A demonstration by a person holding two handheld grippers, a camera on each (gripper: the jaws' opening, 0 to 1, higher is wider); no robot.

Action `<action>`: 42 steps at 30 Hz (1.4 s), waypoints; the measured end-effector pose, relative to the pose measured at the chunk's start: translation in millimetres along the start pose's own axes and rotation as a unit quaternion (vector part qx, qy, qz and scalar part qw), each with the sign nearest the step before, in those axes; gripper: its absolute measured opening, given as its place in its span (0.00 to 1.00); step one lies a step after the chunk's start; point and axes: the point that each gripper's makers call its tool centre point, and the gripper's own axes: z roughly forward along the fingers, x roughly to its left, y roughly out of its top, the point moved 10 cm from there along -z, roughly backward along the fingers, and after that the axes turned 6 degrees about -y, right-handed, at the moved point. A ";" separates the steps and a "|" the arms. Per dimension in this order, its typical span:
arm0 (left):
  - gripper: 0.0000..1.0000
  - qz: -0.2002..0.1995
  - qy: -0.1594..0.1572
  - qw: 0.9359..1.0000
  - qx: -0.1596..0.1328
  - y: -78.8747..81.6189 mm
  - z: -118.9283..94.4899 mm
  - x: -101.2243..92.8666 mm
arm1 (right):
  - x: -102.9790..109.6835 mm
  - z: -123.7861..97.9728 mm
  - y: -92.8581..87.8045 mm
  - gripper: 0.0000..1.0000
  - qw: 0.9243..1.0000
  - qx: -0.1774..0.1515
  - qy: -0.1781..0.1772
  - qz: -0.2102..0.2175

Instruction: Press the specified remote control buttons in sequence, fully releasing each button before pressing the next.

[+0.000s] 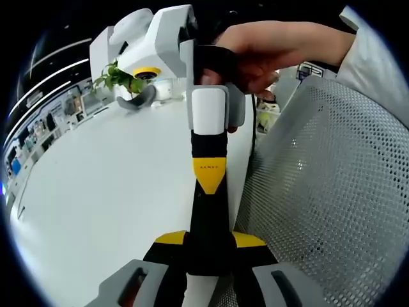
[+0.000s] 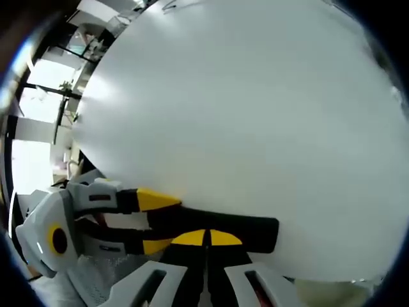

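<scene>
While left gripper (image 1: 209, 240) clamps remote (image 2: 252, 230), right gripper (image 2: 208, 238) (jaws together) touches it.

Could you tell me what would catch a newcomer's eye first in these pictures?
The black remote, clamped at once by the left gripper and the right gripper above a white table. Next, the hand holding the right gripper's white body, and the mesh chair back beside the table.
</scene>
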 end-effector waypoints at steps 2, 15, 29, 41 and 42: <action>0.25 0.000 0.000 1.000 0.000 0.0 0.0 -0.3 | -0.1 -0.3 -0.1 0.00 1.000 0.001 0.000 -0.001; 0.25 -0.001 0.000 1.000 -0.002 -0.5 0.2 0.1 | 7.0 1.8 3.8 0.00 0.999 0.022 -0.031 -0.035; 0.25 0.001 -0.001 1.000 -0.002 -0.8 0.5 -0.4 | -1.7 0.1 -7.9 0.00 0.999 -0.036 0.009 -0.020; 0.25 0.000 0.000 1.000 -0.001 -0.8 0.1 -0.1 | -1.7 -0.5 -14.9 0.00 0.996 -0.068 0.015 -0.050; 0.25 0.000 0.000 1.000 -0.001 -0.7 0.0 -0.1 | -2.1 -0.5 -16.1 0.00 0.996 -0.073 0.016 -0.052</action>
